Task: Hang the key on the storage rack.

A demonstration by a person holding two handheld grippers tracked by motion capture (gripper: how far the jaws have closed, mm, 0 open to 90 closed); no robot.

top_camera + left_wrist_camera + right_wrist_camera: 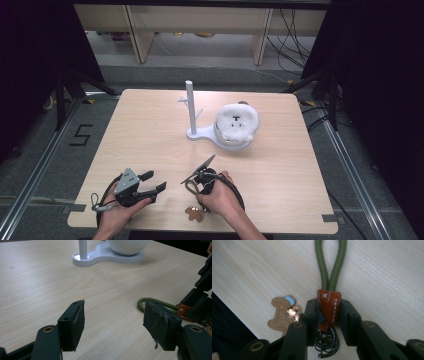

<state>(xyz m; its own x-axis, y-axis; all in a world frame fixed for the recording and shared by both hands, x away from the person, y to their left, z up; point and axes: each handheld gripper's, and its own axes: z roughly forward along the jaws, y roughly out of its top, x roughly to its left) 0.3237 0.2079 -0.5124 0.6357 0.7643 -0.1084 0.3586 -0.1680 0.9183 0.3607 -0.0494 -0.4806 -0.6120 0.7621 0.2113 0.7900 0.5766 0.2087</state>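
Bare table [150,135] lies ahead; the white stand [192,107] and plush bowl [236,125] block mid-table.

A pale wood-grain counter [150,130] with rounded corners carries a white stand [200,134], whose flat base sits toward the far middle with an upright post rising from it. On the stand's right lobe rests a white bowl [226,141] topped by a fluffy white thing [237,122], perhaps a plush toy. Near the front edge lie a green cord loop [331,263] with a brown leather tab [328,306] and, just beside it, a tan bear-shaped charm [282,313].
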